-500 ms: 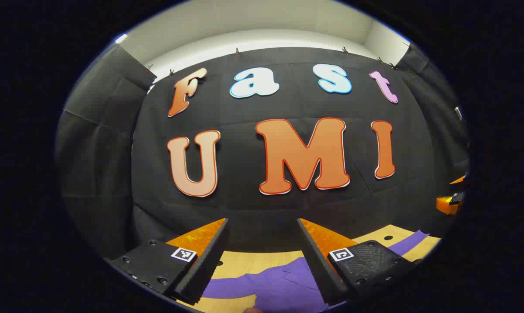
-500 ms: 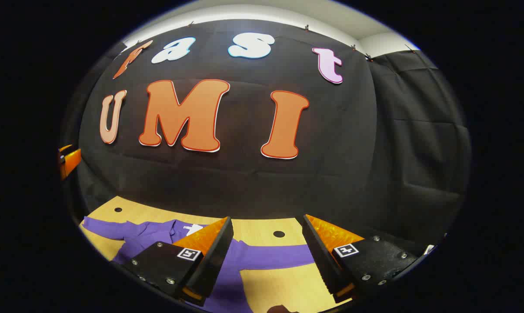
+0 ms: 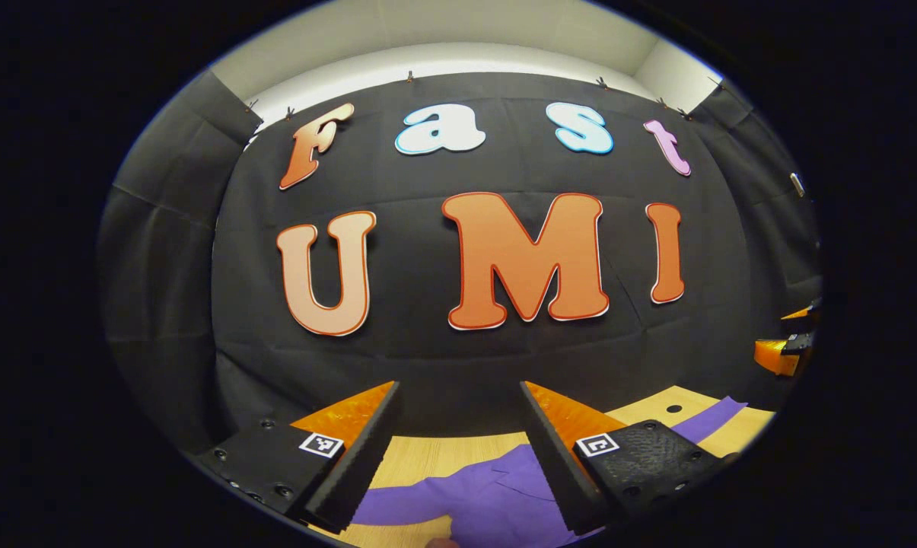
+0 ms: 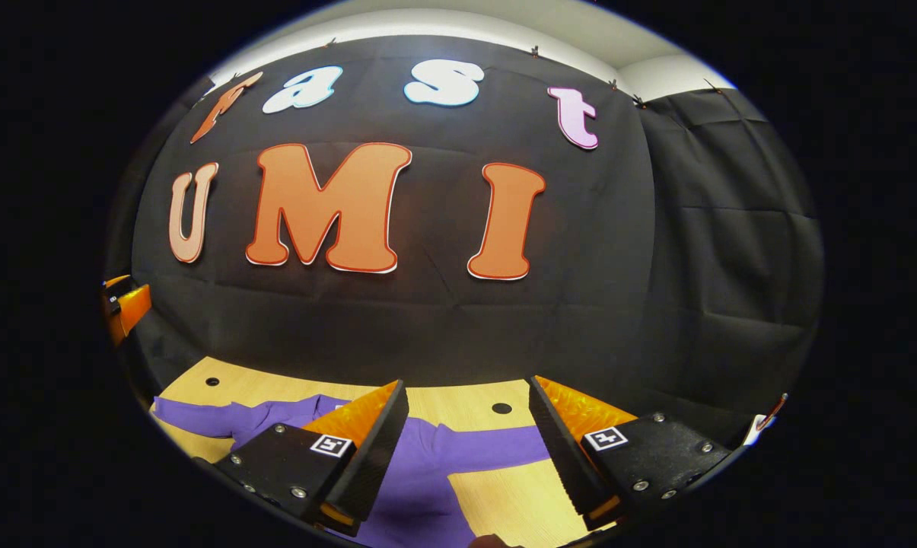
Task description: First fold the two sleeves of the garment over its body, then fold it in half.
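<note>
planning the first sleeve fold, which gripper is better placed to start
Right, probably: the right gripper has open jaws with a spread sleeve lying straight between them. The left gripper looks at the garment body.

A light wooden table (image 4: 504, 502) with pale grain carries the load, and its top has small dark round holes (image 4: 501, 409) near the far edge, which meets the black cloth wall. A purple garment (image 4: 420, 487) lies flat and spread directly on the wood. One sleeve (image 4: 496, 450) stretches out sideways across the bare board in the right gripper view. In the left gripper view the same table (image 3: 435, 457) shows the garment's purple cloth (image 3: 481, 498) lying flat, with another strip of it (image 3: 713, 418) reaching toward the far edge beside a hole (image 3: 673, 409).
</note>
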The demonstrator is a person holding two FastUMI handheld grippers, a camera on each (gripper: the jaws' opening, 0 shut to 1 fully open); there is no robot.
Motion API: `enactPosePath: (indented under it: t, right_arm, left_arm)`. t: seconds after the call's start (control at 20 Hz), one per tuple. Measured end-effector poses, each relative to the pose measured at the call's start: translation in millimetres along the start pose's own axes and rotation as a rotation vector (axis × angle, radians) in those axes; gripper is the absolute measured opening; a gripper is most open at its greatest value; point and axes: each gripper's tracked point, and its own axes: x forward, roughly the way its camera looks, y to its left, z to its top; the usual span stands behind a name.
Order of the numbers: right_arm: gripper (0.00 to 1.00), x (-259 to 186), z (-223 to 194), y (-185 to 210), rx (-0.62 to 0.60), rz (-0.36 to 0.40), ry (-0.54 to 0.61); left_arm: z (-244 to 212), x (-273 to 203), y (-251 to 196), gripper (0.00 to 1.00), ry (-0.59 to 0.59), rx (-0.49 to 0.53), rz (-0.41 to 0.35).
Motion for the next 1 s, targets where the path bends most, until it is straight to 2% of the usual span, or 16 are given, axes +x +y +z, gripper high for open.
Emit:
enactPosePath:
  t: [0.3,0.65,1.0]
  right_arm:
    - [0.95,2.5,-0.4,-4.1,-0.004,-0.006,0.005]
    - [0.95,8.6,3.6,6.0,-0.008,0.031,-0.013]
    - [0.95,22.7,-6.0,-10.8,-0.021,0.006,0.015]
  left_arm:
    - [-2.3,0.7,3.9,0.95,-0.002,-0.017,0.020]
    - [2.2,0.4,-5.8,0.95,-0.015,-0.009,0.016]
    - [4.5,0.8,-11.5,0.95,-0.012,-0.006,0.019]
